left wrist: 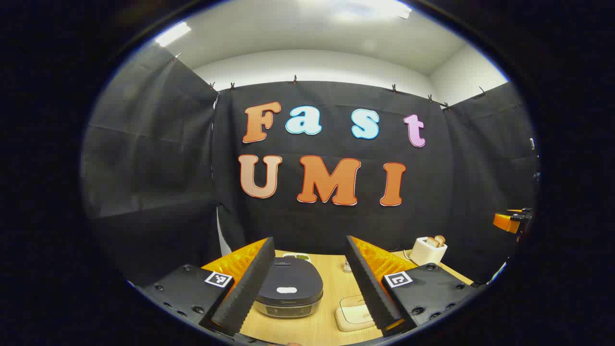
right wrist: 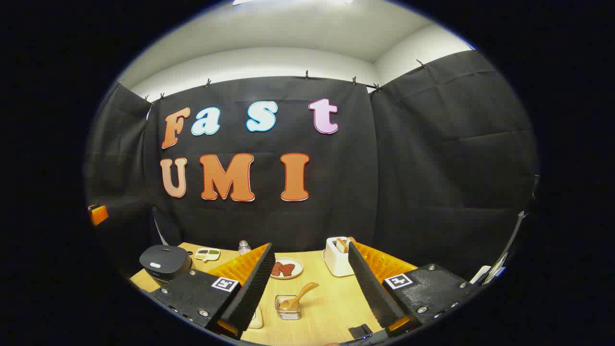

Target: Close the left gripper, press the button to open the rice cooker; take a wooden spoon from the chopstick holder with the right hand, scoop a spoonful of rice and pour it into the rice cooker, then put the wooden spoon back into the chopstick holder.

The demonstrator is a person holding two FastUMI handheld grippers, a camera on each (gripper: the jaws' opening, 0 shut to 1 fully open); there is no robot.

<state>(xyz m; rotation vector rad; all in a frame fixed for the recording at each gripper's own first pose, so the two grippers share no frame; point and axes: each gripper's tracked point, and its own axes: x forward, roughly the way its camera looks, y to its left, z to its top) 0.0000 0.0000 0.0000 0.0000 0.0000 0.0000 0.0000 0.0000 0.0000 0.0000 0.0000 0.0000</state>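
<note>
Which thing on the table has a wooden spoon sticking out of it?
The small holder near the table's front; the wooden spoon leans out of it. The toaster holds bread instead.

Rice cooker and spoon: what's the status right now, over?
Left gripper open, right gripper open. Dark rounded rice cooker lid shut. Wooden spoon in clear holder. Nothing in the way.

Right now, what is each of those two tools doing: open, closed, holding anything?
Left tool: open, holding nothing, above the closed rice cooker.
Right tool: open, holding nothing, with the wooden spoon on the table ahead of it.
</note>
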